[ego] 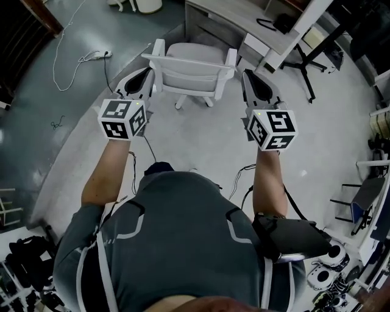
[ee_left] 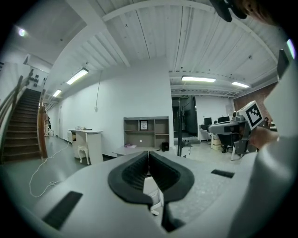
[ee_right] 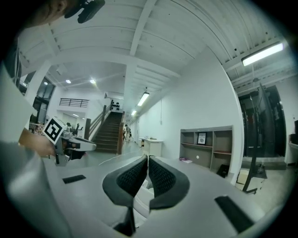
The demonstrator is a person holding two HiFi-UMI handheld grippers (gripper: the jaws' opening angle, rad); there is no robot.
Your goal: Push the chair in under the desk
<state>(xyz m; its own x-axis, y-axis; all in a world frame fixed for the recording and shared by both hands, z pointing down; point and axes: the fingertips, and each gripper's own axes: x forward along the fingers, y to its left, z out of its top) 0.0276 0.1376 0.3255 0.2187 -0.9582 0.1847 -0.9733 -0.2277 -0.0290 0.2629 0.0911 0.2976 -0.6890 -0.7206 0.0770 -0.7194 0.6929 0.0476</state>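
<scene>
A white office chair [ego: 194,72] stands on the floor in front of me, just short of the grey desk [ego: 244,18] at the top of the head view. My left gripper [ego: 147,75] is at the chair's left side and my right gripper [ego: 248,75] at its right side; whether either touches it I cannot tell. Both are shut with nothing held. In the left gripper view the jaws [ee_left: 148,154] meet, with white chair parts [ee_left: 152,187] below them. The right gripper view shows its own jaws [ee_right: 147,159] shut above the chair [ee_right: 142,194].
A white cable and power strip [ego: 94,56] lie on the floor at the left. A black stand [ego: 304,61] spreads its legs at the right of the desk. Ahead are grey shelves [ee_left: 145,131], a small white table [ee_left: 86,142] and stairs [ee_left: 23,125].
</scene>
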